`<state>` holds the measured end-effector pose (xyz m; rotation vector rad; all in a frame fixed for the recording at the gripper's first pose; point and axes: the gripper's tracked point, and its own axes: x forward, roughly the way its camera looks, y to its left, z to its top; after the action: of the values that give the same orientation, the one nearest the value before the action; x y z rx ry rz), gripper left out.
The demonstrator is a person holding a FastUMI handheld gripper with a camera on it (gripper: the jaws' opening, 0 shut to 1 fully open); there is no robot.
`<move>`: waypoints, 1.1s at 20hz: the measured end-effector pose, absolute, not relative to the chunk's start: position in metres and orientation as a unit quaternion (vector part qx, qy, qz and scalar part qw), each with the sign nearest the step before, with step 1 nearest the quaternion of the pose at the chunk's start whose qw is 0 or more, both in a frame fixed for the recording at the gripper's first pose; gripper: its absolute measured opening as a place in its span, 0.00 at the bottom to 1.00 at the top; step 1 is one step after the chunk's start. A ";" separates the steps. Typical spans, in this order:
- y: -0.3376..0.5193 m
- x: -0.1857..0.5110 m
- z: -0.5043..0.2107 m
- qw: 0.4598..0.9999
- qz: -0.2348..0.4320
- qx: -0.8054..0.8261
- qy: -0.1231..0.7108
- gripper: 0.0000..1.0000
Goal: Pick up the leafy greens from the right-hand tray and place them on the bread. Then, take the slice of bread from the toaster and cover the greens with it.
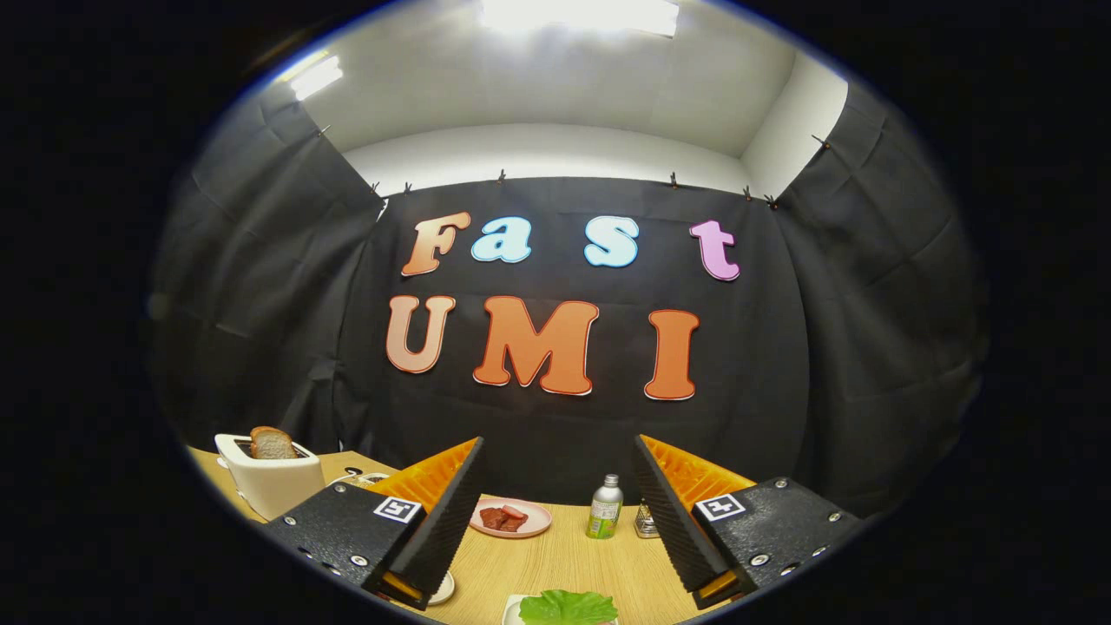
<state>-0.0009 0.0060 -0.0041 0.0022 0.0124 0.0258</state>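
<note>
- Gripper view: nearest the camera, at the near edge of the tabletop (555, 564), lies the leafy greens (568, 607), a soft, crinkled, bright green leaf with a ruffled outline, resting on a pale tray (512, 610) of which just a corner shows.
- The gripper (555, 521) hangs above it with its fingers spread wide and nothing between them; their inner faces are ribbed.
- The leaf sits between the fingers and below them, so my judgement is that the pick-up is not yet begun.
- To do it well: tip down over the leaf, keep the fingers wide until they straddle its middle, then close gently. A thin, floppy leaf will likely fold or slip, so pinch a bunched ridge, not a flat edge.
- Beyond the fingers, toward the far edge, sit a pink plate (536, 524) holding reddish meat slices (503, 518), a small bottle (605, 507) with a silver cap, and a little glass shaker (645, 521).
- At the far left corner stands a smooth cream toaster (271, 479) with a browned, porous slice of bread (272, 443) standing upright in its slot.
- The bread meant to receive the greens I cannot place from here.
</note>
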 end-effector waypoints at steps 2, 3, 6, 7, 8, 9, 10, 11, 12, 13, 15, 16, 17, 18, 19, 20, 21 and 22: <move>0.006 0.000 -0.011 1.000 0.016 0.002 0.016 0.99; 0.008 0.000 -0.015 1.000 0.018 0.004 0.022 0.99; 0.009 0.001 -0.027 0.999 0.026 0.006 0.045 0.99; 0.009 0.002 -0.032 0.998 0.029 0.005 0.054 0.99; 0.010 0.002 -0.037 0.998 0.031 0.004 0.062 0.99; 0.011 0.003 -0.042 0.997 0.033 0.004 0.071 0.99; 0.011 0.003 -0.050 0.996 0.034 0.005 0.083 0.99; 0.012 0.003 -0.060 0.994 0.038 0.006 0.100 0.99; 0.014 0.003 -0.072 0.992 0.042 0.008 0.120 0.99; 0.014 0.002 -0.086 0.989 0.044 0.010 0.143 0.99; 0.012 0.003 -0.103 0.983 0.045 0.013 0.175 0.99; 0.011 0.005 -0.110 0.982 0.044 0.014 0.186 0.99; 0.010 0.004 -0.116 0.979 0.042 0.013 0.197 0.99; 0.008 0.004 -0.123 0.977 0.042 0.013 0.207 0.99; 0.007 0.004 -0.126 0.975 0.042 0.013 0.216 0.99; 0.008 0.005 -0.130 0.973 0.043 0.013 0.224 0.99; 0.009 0.005 -0.135 0.971 0.045 0.012 0.235 0.99; 0.008 0.005 -0.141 0.968 0.046 0.010 0.247 0.99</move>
<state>0.0054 0.0077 -0.1413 0.0194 0.4985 0.0932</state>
